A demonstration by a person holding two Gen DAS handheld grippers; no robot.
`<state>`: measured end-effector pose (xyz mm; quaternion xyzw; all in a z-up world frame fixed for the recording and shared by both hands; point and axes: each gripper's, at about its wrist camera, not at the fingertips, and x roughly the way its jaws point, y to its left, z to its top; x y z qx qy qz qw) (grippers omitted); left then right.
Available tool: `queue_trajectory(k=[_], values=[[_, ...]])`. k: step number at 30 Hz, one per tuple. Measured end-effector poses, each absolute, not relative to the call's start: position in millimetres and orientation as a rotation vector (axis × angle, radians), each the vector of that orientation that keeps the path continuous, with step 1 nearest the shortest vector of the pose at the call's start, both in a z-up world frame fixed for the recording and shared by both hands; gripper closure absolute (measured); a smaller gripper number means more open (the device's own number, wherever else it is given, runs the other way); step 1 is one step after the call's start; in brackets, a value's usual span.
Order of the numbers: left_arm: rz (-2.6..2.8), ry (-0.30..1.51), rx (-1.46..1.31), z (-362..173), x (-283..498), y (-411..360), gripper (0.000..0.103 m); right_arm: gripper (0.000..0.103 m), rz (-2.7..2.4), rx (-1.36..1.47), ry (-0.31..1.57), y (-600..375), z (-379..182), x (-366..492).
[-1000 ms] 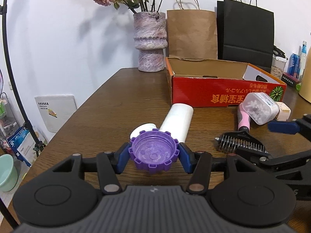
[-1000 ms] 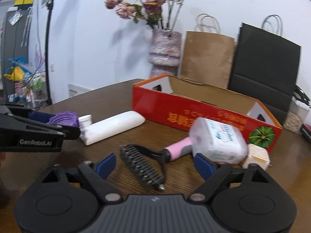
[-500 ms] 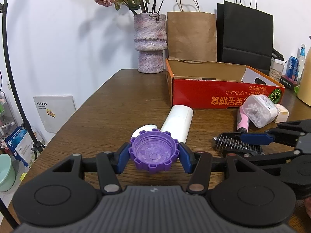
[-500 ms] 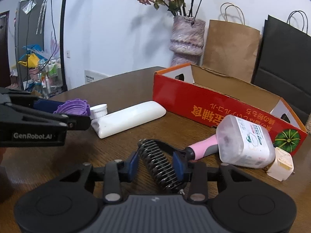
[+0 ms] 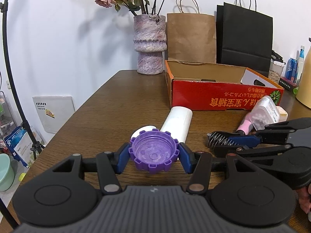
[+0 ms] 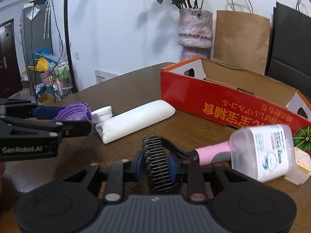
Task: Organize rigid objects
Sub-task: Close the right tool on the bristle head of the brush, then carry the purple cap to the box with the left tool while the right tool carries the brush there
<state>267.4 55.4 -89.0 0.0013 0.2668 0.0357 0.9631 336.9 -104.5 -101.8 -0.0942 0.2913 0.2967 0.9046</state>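
My left gripper (image 5: 154,156) is shut on a purple toothed lid (image 5: 153,153), held just above the wooden table (image 5: 116,104). My right gripper (image 6: 157,163) is shut on the black toothed head of a pink-handled pet comb (image 6: 155,155), its blue pads pressing both sides. In the left wrist view the comb (image 5: 219,140) and the right gripper (image 5: 245,138) show at the right. A clear plastic jar (image 6: 264,151) rests across the comb's pink handle. A white tube (image 6: 134,122) with a white cap lies behind. The open red cardboard box (image 6: 223,101) stands further back.
A purple vase (image 5: 149,42) with dried roses, a brown paper bag (image 5: 191,36) and a black paper bag (image 5: 245,36) line the wall. A small cream block (image 6: 300,161) lies by the jar. Bottles and a yellow container (image 5: 305,81) stand at the far right.
My right gripper moved onto the comb and its jaws shut on the comb's head. The left gripper kept still with the purple lid.
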Motion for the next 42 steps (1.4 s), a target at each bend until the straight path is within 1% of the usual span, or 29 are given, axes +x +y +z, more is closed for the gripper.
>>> queue_trajectory(k=[6,17,30,42], values=[[0.076,0.535,0.001,-89,267,56,0.049,0.079,0.595,-0.193,0.513,-105,-96,323],[0.101,0.506,-0.025,-78,263,59,0.049,0.079,0.572,-0.070,0.465,-115,-82,317],[0.132,0.444,-0.013,-41,254,57,0.049,0.080,0.566,0.110,0.438,-130,-56,315],[0.140,0.391,-0.006,-10,245,41,0.049,0.080,0.558,0.191,0.337,-151,-16,301]])
